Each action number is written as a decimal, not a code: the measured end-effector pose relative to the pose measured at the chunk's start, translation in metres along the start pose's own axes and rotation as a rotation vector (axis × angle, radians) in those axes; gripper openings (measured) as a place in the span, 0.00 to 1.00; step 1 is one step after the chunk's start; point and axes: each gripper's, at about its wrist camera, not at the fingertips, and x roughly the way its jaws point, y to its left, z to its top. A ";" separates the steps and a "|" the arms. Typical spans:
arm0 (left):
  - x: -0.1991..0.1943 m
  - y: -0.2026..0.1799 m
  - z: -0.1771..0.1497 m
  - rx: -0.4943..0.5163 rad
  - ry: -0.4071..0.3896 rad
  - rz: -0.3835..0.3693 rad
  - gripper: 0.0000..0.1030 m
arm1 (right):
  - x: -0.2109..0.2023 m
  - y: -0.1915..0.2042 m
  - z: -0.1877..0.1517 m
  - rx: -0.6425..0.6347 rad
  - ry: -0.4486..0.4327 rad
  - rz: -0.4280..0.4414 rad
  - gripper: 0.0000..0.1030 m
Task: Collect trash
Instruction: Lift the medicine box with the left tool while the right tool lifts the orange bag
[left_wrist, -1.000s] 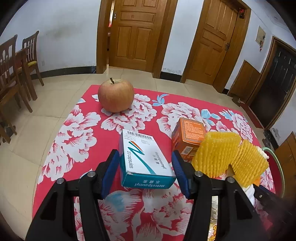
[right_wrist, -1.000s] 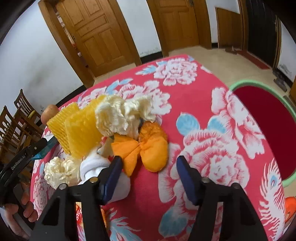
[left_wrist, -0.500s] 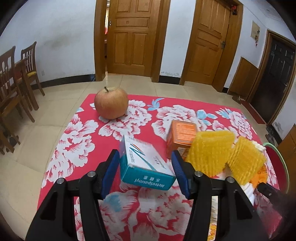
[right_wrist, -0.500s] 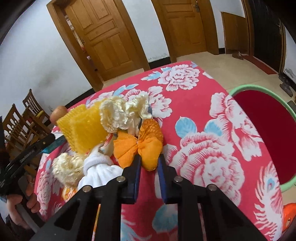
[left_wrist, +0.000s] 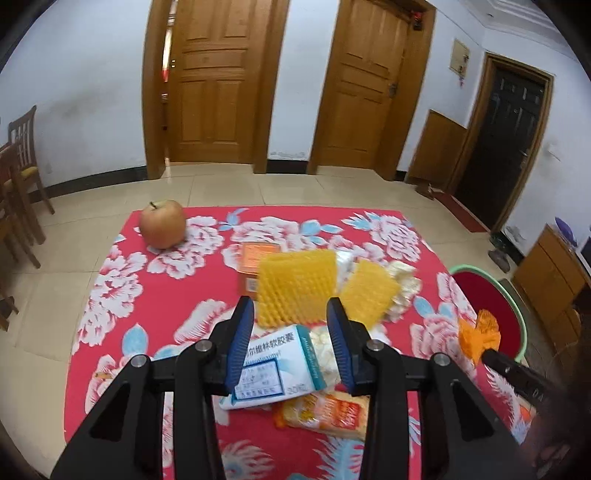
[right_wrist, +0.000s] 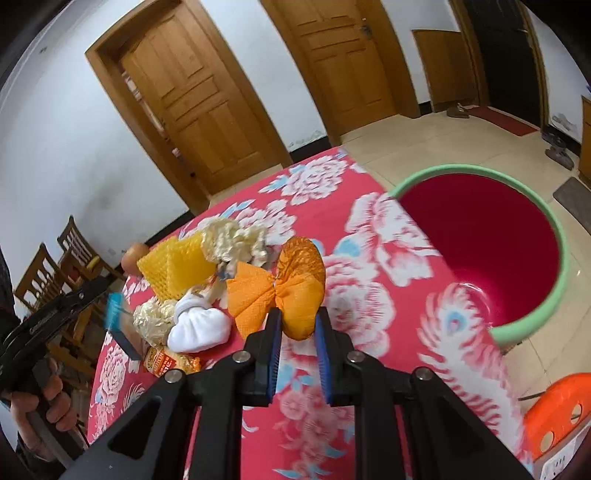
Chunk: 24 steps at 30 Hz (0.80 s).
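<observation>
Pinching a crinkled orange foam net (right_wrist: 295, 295), the right tongs (right_wrist: 297, 325) hold it above the bench (right_wrist: 369, 258), a red floral cloth. At two o'clock gapes a round, green-rimmed red bin (right_wrist: 554, 236). The left tongs (left_wrist: 290, 317), jaws just closing, grip a glossy white-and-teal box (left_wrist: 277, 363) lifted over the trash pile.

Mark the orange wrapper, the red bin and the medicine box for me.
orange wrapper (right_wrist: 301, 295): right wrist view, its bulging right half.
red bin (right_wrist: 480, 236): right wrist view, inner red wall.
medicine box (left_wrist: 275, 363): left wrist view, printed white top face.
</observation>
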 end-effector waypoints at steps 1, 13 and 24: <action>0.000 -0.001 -0.001 0.001 0.004 0.006 0.40 | -0.005 -0.006 0.000 0.015 -0.007 -0.002 0.19; 0.009 0.019 -0.024 0.025 0.096 0.097 0.65 | -0.034 -0.036 -0.002 0.068 -0.055 0.013 0.19; 0.053 0.031 -0.037 0.061 0.190 0.133 0.69 | -0.027 -0.043 -0.006 0.080 -0.026 0.033 0.20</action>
